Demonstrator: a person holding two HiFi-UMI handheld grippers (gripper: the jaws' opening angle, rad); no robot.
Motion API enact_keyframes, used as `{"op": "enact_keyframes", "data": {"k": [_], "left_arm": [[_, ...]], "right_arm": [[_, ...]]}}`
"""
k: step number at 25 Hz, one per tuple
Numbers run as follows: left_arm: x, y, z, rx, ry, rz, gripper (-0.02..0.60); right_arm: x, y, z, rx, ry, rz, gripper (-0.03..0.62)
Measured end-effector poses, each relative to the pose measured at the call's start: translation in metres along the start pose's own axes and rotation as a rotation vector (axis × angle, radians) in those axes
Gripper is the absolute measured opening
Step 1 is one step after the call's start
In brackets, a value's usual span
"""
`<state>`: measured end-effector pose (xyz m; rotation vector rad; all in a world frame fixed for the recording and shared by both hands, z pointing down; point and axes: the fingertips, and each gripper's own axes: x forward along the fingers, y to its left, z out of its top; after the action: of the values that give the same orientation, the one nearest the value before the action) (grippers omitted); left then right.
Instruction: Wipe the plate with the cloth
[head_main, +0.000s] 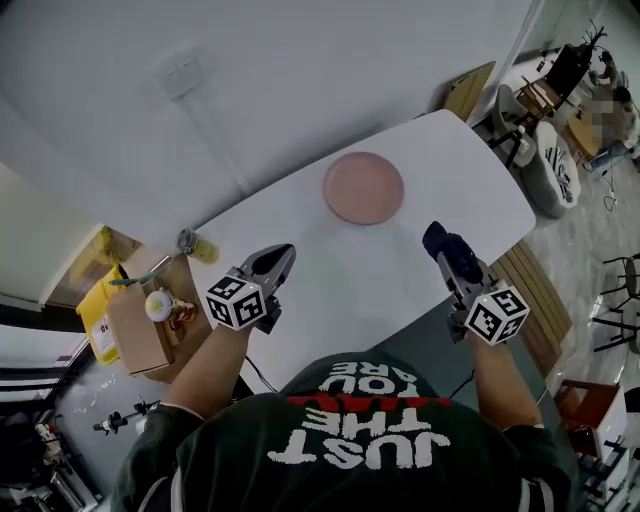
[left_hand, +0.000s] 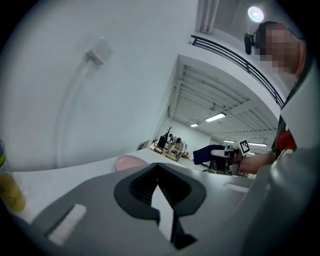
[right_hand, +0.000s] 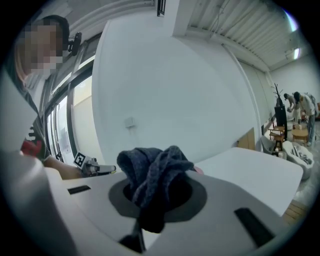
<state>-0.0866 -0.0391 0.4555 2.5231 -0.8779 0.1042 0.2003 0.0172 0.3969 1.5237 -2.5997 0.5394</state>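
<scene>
Both jaw pairs together: right gripper (head_main: 446, 252) pinches the limp cloth (right_hand: 150, 172), left gripper (head_main: 280, 257) empty; we judge the plate (head_main: 363, 187) brittle, best steadied at its rim.

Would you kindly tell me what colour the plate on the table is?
The plate is a plain pale pink, seen best in the head view.

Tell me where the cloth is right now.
The cloth is bunched in the jaws of the right gripper, at the right of the head view, over the table, nearer the person than the pink plate.
</scene>
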Motion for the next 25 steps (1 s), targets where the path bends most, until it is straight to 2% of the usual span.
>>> {"op": "enact_keyframes", "data": {"k": [4,8,12,17,22,25], "left_arm": [[0.039,0.034,-0.008,0.041,0.091,0.020,-0.002],[0.083,0.059,-0.021,0.035,0.165,0.058,-0.002],[0.129,0.087,-0.039,-0.048,0.238,0.083,0.014],[0.181,0.131,-0.046,-0.161,0.292,0.147,0.077],[0.221,0.154,-0.057,-0.302,0.380,0.166,0.137],[0.241,0.164,-0.068,-0.321,0.439,0.186,0.156]], "right_arm": [[0.031,-0.005,-0.007,0.009,0.041,0.013,0.045],[0.053,-0.024,-0.008,0.016,0.041,0.034,0.046],[0.075,-0.040,-0.017,0.037,0.060,0.046,0.046],[0.089,-0.058,-0.028,0.046,0.076,0.049,0.046],[0.090,-0.067,-0.035,0.054,0.082,0.046,0.046],[0.089,-0.075,-0.040,0.058,0.088,0.041,0.045]]}}
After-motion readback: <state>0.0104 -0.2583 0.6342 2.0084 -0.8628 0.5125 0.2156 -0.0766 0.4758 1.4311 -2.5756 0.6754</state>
